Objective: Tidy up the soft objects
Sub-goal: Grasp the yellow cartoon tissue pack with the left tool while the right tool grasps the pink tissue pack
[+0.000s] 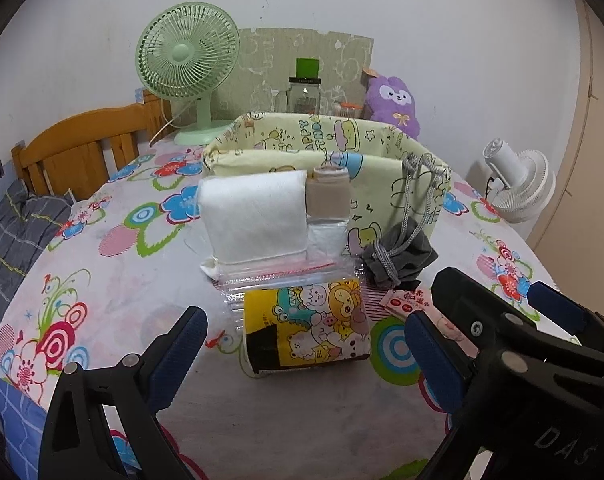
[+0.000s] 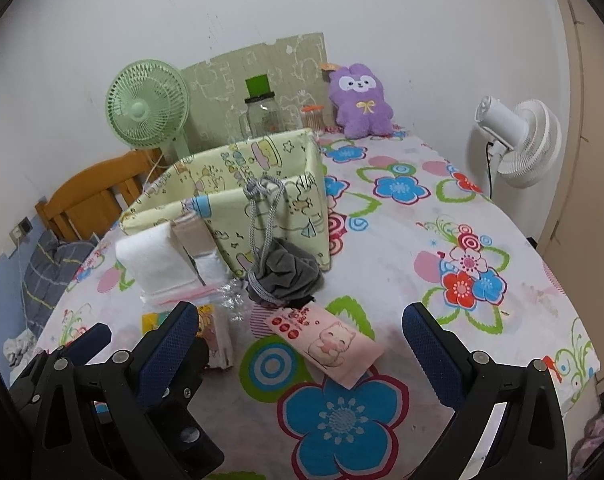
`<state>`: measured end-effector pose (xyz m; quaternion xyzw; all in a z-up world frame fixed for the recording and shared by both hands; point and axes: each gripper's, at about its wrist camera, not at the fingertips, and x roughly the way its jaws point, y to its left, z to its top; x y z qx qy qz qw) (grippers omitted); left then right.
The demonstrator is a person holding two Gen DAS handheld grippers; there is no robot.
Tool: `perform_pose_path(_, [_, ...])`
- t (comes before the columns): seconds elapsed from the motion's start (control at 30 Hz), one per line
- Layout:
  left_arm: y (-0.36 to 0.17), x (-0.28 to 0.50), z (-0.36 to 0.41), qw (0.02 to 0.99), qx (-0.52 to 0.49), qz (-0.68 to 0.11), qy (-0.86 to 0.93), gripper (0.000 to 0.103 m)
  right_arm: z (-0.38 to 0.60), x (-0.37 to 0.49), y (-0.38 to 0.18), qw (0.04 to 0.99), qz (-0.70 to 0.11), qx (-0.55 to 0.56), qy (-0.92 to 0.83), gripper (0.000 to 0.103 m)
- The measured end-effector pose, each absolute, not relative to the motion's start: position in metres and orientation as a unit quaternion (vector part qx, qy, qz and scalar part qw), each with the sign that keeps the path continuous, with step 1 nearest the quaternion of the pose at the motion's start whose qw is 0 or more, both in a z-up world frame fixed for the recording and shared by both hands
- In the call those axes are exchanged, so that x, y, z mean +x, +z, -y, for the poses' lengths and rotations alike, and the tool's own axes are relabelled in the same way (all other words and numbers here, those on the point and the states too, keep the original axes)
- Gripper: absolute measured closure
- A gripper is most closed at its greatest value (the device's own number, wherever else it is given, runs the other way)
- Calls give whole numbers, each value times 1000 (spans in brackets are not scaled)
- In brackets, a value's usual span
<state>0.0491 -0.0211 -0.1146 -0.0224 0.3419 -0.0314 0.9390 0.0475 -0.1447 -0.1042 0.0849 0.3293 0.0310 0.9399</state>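
Left gripper above floral tablecloth, jaws wide apart, nothing between them. Yellow cartoon tissue pack on cloth between blue pads. Clear zip bag just behind pack. White folded cloth and beige roll upright behind bag, against front of yellow fabric bin. Grey drawstring pouch at bin's front right, cords hooked over rim. Pink packet beside pouch, partly hidden by right gripper. Green fan, glass jar, purple plush behind bin.
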Motion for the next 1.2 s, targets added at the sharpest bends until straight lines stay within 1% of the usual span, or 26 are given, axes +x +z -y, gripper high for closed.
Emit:
perform_pose_path(0.57, [-136, 69, 26, 930, -13, -368, 1, 4, 152, 71, -127, 926, -367, 80, 34, 0])
perform_pose_path(0.67, [-138, 71, 26, 929, -9, -371, 4, 10, 150, 73, -130, 926, -369, 71, 38, 0])
perform_pose_path(0.73, [-139, 73, 27, 928, -10, -374, 2, 18, 150, 74, -131, 926, -370, 67, 41, 0])
perform_pose_path(0.8, [-141, 75, 28, 925, -10, -380, 0, 24, 149, 77, -133, 924, -374, 62, 43, 0])
perform_pose_path(1.1, [-141, 70, 30, 925, 15, -380, -2, 26, 148, 86, -139, 918, -390, 45, 54, 0])
perform_pose_path(1.2, [-140, 68, 30, 924, 23, -382, -7, 26, 146, 89, -142, 916, -397, 35, 56, 3])
